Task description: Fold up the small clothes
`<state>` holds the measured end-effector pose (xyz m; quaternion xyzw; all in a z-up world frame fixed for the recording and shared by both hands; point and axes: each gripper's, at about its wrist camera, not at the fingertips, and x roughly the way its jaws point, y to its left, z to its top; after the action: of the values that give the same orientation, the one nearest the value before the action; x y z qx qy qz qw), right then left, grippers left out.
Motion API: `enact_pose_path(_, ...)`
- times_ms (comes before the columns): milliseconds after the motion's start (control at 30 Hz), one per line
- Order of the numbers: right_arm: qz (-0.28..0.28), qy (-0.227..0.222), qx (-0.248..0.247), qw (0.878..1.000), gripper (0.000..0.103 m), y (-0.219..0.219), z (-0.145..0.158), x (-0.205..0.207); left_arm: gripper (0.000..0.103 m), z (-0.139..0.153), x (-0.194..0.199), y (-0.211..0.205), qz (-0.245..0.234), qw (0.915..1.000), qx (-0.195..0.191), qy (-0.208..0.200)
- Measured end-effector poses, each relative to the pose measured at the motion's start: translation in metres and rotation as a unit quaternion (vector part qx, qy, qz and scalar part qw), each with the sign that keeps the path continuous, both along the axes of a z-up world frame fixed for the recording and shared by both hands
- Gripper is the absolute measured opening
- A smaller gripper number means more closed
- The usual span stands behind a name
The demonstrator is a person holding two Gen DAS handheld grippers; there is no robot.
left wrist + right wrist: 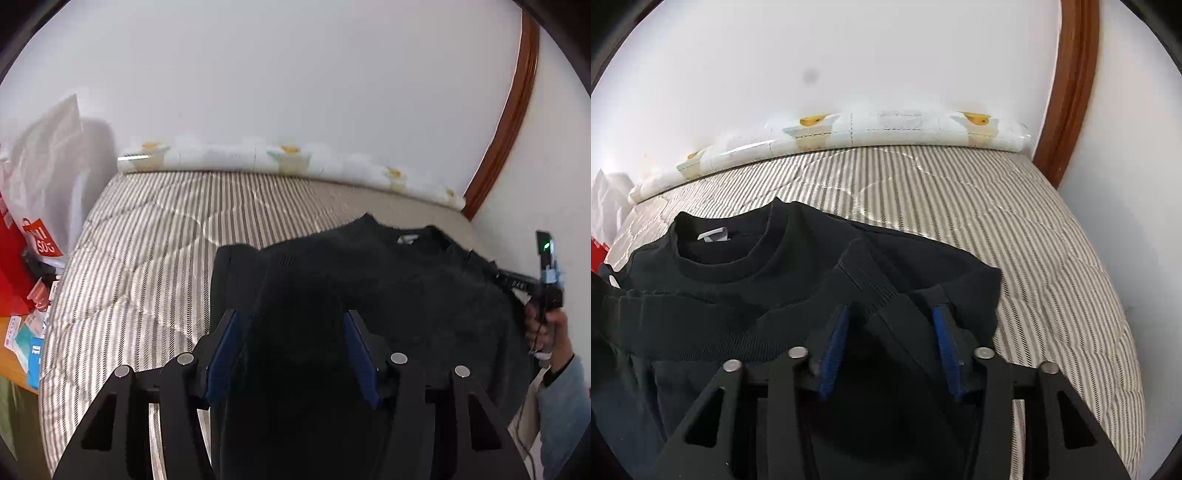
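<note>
From the left wrist view we see the left gripper [291,325] with its blue pads apart, hanging over the near left part of a black sweater [388,280]. Dark fabric fills the gap between the pads, but we cannot see either pad pressing on it. The sweater lies on a bed with a striped quilt [147,251], its collar toward the far side and a pale label showing inside the neck. A dark folded part of it sticks out at the left edge. At the far right, a hand [546,328] in a grey-blue sleeve holds the right gripper [495,269], whose tip meets the sweater's right shoulder. Far left, a white plastic bag [48,147] and a red bag [37,236] stand beside the bed; what is in them we cannot tell. Small packets lie on a wooden surface [11,354] below them.

From the right wrist view we see the right gripper's pads apart, with a ribbed cuff [864,280] of the sweater lying between them, neither pad visibly squeezing it. The collar sits to the far left. A rolled mat with yellow prints [886,125] runs along the wall at the far edge of the bed.
</note>
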<state>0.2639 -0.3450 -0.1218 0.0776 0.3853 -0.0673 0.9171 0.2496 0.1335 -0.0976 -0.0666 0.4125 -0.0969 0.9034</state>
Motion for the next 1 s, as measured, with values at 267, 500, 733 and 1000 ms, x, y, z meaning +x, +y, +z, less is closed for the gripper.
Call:
enact_pose_path(267,0.019,-0.117,0.032,0.992,0.012,-0.021,0.036,-0.035,0.011,0.01,0.018,-0.014,0.016,0.9997,0.009,-0.019)
enact_pose_path(500,-0.032,-0.097,0.032,0.994,0.012,-0.042,0.026,-0.021,0.011,0.005,0.056,-0.034,0.042,0.9986,0.022,-0.023)
enact_pose_path(733,-0.044,-0.034,0.021,0.998,0.019,-0.039,-0.001,0.003,0.019,-0.026,0.071,-0.039,0.057,0.9967,0.053,0.022)
enact_pose_path(1000,-0.025,-0.041,0.003,0.999,0.037,-0.032,0.01,-0.032,0.048,-0.025,0.053,-0.042,0.026,0.9974,0.055,0.04)
